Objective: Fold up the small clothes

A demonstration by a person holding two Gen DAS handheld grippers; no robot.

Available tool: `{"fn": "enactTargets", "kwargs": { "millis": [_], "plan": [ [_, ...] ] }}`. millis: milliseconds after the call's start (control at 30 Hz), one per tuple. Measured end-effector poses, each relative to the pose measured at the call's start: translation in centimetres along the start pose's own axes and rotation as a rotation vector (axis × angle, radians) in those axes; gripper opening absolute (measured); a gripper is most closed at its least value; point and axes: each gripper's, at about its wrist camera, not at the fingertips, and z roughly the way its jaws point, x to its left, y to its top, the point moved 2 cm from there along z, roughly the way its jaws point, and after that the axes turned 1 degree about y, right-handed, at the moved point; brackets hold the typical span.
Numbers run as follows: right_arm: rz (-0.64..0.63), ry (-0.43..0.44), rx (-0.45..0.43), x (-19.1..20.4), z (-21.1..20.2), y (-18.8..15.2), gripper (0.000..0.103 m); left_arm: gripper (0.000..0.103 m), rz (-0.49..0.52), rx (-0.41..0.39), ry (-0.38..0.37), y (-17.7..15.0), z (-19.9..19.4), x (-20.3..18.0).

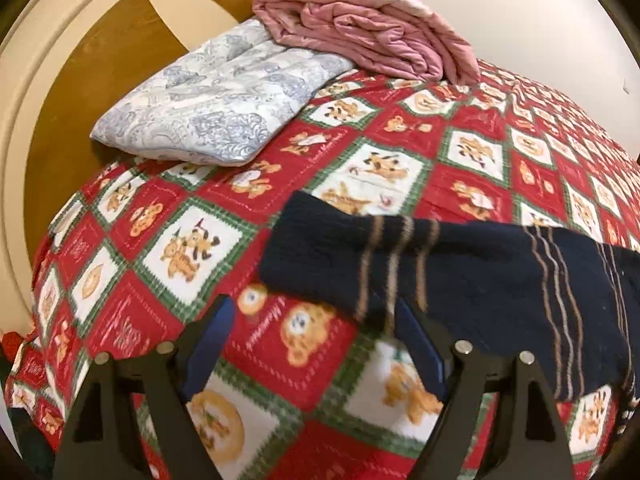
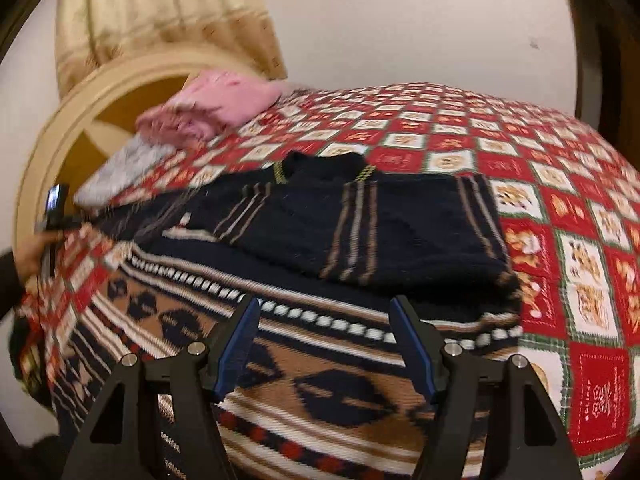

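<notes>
Currently a dark sweater (image 2: 360, 232) is seen spread on the bed (image 2: 560, 168), its patterned hem lying towards the near edge and its collar towards the far edge, so the long axis is taken to run away from the right gripper (image 2: 324, 344). Both sleeves are seen folded in across the chest. The right gripper is held released over the hem, nothing between its jaws. The left gripper (image 1: 316, 344) is likewise spread wide and empty, with a folded sleeve just ahead and to its right. The hem is judged nearer the right gripper. A pillow (image 1: 212, 104) and a pink blanket (image 1: 368, 28) are noted by the headboard (image 1: 24, 120).
</notes>
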Motion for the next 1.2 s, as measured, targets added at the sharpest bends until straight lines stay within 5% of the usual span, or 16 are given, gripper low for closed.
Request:
{"fn": "enactTargets", "kwargs": {
  "millis": [200, 433, 533, 667, 833, 1000, 1200],
  "plan": [
    [-0.083, 0.005, 0.025, 2.9, 0.0, -0.7, 0.068, 0.084, -0.088, 0.018, 0.018, 1.0, 2.8, 2.3],
    [-0.053, 0.008, 0.036, 3.2, -0.1, -1.8, 0.068, 0.078, -0.165, 0.017, -0.061, 1.3, 3.9, 2.9],
    [-0.026, 0.009, 0.038, 3.2, 0.0, -2.0, 0.068, 0.033, -0.161, 0.012, -0.121, 1.3, 3.2, 2.0],
    [-0.001, 0.021, 0.026, 3.6, -0.1, -2.2, 0.068, 0.017, -0.146, 0.021, -0.14, 1.1, 2.6, 1.2],
    [0.0, 0.026, 0.019, 4.3, -0.6, -2.3, 0.068, 0.014, -0.223, -0.051, -0.174, 1.8, 0.4, 2.3],
    [0.012, 0.03, -0.009, 4.2, -2.0, -2.5, 0.068, 0.013, -0.273, -0.125, -0.33, 3.4, -4.0, 1.6],
    [0.073, 0.027, -0.039, 2.7, -3.4, -3.2, 0.068, 0.012, -0.168, -0.178, -0.483, 4.8, -11.1, -4.7]
  ]
}}
